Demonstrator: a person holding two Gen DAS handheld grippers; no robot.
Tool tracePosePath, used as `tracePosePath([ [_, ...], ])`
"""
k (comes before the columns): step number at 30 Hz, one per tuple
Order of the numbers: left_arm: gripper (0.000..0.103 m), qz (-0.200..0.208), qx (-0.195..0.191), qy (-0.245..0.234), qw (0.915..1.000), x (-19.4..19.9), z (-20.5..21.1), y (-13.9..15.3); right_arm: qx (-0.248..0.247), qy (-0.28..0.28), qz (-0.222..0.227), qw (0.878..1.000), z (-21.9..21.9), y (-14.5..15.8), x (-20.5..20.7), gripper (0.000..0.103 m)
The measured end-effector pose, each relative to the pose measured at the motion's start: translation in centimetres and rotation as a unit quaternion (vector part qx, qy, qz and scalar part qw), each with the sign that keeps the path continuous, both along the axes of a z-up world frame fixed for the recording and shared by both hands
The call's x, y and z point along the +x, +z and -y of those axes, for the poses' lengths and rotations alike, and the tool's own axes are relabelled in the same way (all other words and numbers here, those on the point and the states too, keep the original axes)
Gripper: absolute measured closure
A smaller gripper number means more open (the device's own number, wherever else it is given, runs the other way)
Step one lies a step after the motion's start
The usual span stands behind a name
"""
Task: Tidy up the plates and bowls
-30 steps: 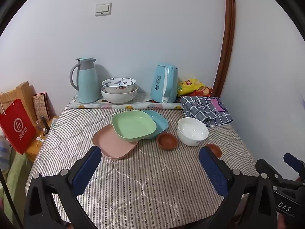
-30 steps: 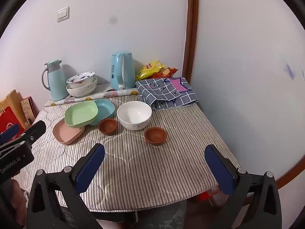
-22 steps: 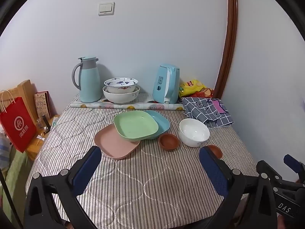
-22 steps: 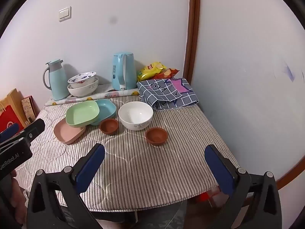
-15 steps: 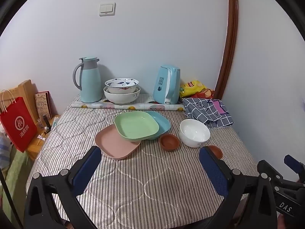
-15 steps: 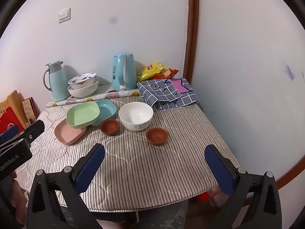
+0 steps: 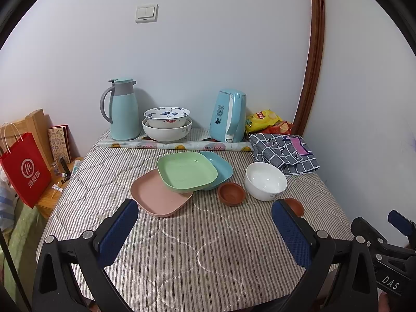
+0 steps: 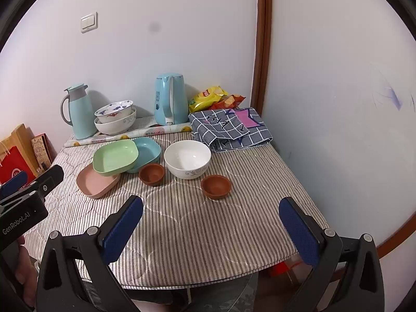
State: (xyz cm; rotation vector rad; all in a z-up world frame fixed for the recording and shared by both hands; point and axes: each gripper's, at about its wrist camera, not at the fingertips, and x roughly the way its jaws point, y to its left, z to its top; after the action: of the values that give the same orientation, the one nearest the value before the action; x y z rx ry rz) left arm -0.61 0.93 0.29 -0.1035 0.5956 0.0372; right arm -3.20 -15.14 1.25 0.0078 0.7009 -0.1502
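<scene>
Both tools, left tool (image 7: 204, 230) and right tool (image 8: 212, 225), gape wide, holding nothing. Green plate (image 7: 186, 170) overlaps pink plate (image 7: 161, 196) and blue plate (image 7: 219, 167) (mid-desk (image 7: 182, 254)); white bowl (image 7: 265, 180) sits right of the green plate.

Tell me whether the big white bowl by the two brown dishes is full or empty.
Empty: the big white ceramic bowl stands upright and its bare white inside shows down to the bottom.

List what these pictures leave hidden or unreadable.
- Pink plate: far part under the green plate, both views.
- Blue plate: left part under the green plate.
- Lower back bowl: inside hidden by the bowl nested in it.
- Near brown bowl: partly behind the left gripper finger, left view.
- Kettle label: too small to read.
- Right gripper: nothing between the jaws.
</scene>
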Motion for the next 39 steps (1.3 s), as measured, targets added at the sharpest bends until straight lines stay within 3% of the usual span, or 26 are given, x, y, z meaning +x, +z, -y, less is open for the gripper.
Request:
tracePosePath([
  [39, 0.0, 0.004, 0.002, 0.003, 1.0, -0.15, -0.2, 0.26, 0.009, -0.007, 0.006, 1.0, 0.06, 0.26, -0.31, 0.0],
])
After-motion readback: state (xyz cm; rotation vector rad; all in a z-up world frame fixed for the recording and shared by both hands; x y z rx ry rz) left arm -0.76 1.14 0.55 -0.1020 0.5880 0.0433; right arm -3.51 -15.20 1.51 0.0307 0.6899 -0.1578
